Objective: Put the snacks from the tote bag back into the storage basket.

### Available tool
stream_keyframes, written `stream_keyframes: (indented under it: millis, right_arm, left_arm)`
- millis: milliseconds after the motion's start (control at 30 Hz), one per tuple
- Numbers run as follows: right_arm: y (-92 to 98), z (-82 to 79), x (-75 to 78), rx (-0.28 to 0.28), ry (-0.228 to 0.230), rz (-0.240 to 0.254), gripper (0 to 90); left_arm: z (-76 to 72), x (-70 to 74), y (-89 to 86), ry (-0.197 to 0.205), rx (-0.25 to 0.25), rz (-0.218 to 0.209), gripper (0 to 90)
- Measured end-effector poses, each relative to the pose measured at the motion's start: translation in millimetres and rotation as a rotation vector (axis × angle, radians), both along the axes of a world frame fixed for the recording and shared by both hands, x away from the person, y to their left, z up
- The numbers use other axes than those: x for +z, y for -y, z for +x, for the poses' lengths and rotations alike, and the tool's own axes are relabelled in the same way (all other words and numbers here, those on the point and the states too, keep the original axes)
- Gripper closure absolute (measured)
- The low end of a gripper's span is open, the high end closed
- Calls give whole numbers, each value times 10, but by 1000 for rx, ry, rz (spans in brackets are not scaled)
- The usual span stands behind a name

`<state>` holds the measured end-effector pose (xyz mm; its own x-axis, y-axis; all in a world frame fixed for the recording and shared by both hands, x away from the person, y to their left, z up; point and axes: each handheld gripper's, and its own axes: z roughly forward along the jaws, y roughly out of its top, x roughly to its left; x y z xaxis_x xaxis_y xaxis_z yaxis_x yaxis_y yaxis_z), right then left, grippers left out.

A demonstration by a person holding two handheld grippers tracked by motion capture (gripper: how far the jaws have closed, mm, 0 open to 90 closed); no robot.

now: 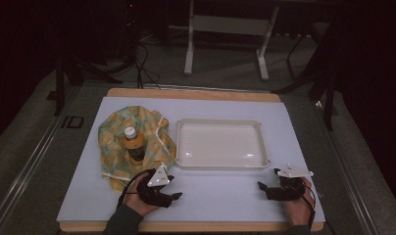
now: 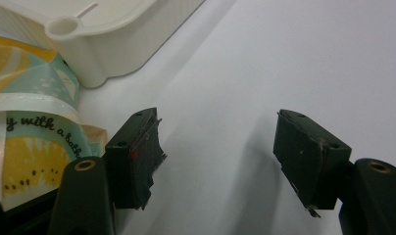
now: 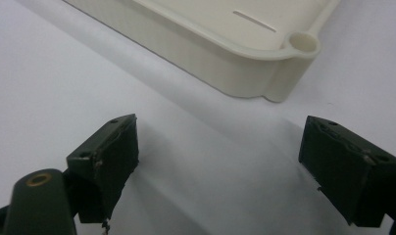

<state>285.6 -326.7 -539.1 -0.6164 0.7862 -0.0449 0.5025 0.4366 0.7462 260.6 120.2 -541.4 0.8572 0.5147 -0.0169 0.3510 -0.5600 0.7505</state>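
Two grippers sit low in the high view, each held in a hand at the near edge of the pale board point(image 1: 196, 200). At lower left of that frame the left gripper point(image 1: 171, 192) rests just below a yellow-and-teal patterned cloth point(image 1: 112, 134); its own view shows the jaws spread wide with nothing between them, the cloth point(image 2: 24, 122) at the left edge and a corner of the tray point(image 2: 112, 44) at upper left. At lower right the right gripper point(image 1: 267, 188) lies near the tray's front right corner, and its jaws are likewise parted and empty over bare board, the tray's rim point(image 3: 245, 54) crossing the top of its view. A cream tray point(image 1: 219, 164) sits at the centre of the high view. Just left of it, a small bottle point(image 1: 133, 144) with a white cap stands upright in the middle of the bunched cloth.
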Motion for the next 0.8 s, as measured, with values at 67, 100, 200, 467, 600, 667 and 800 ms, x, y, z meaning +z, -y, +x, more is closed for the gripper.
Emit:
stream_keyframes:
  millis: [67,100,200,467,600,667,800]
  right_arm:
    - [-5,-5,0,2,7,-5,146]
    - [-4,-7,0,5,9,-5,146]
    - [-6,-23,2,9,25,-7,158]
    - [-4,-39,5,7,44,-7,176]
    - [-6,-52,8,9,51,-2,176]
    - [-7,-56,8,10,57,-3,175]
    - [-1,-71,12,21,69,3,176]
  left_arm:
    - [1,-2,10,-1,-4,8,341]
    - [1,-2,10,-1,-4,8,342]
    - [-1,-1,24,0,-8,23,341]
    - [-5,10,17,-8,-19,19,355]
    - [-12,34,36,-7,-28,27,363]
    - [-15,52,40,-7,-29,29,365]
    - [-19,93,45,-10,-44,45,371]
